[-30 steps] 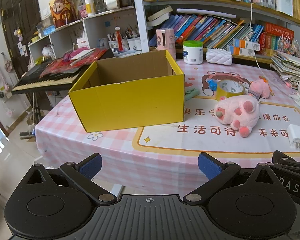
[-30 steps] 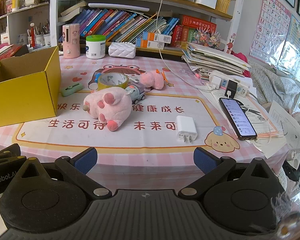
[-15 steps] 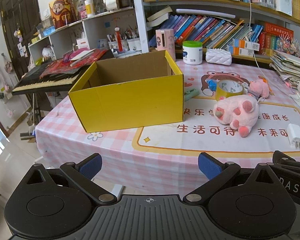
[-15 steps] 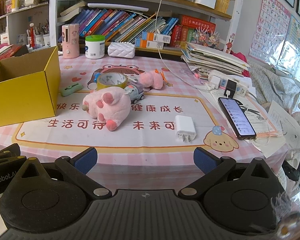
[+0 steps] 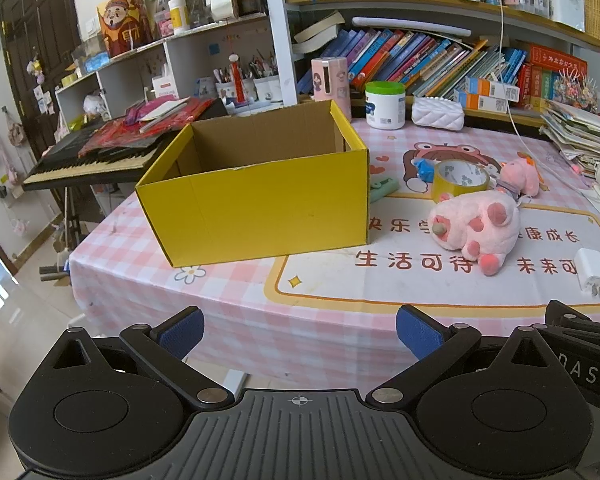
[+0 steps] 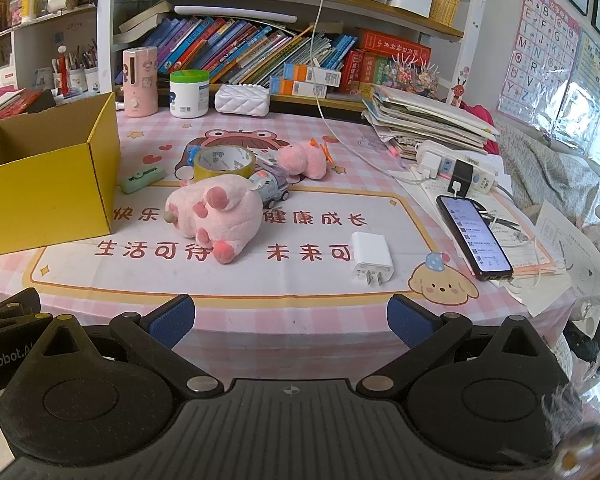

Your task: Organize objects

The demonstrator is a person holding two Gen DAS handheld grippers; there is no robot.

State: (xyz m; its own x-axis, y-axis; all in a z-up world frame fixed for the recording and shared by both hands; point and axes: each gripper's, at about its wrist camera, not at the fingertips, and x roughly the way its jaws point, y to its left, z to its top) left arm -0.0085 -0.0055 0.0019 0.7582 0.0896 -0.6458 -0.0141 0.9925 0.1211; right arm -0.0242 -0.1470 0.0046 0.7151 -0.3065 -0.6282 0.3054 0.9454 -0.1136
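Bookshelves back your pink-checked worktop [image 6: 284, 120], where the yellow box [image 5: 260, 196] stands open-topped. Right of the box lies the pink plush [image 6: 216, 212], with the tape roll [image 6: 224, 162] just behind it and the white charger [image 6: 370, 256] farther right. Your left tongs [image 5: 298, 330] and right tongs [image 6: 288, 320] gape wide, holding nothing, short of the worktop's edge

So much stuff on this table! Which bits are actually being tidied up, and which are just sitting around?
Likely part of the tidying:
yellow box, open
big pink plush
small pink plush
tape roll
toy car
green case
white charger

Probably just lying about:
phone, plugged in
power strip
paper stack
green-lidded jar
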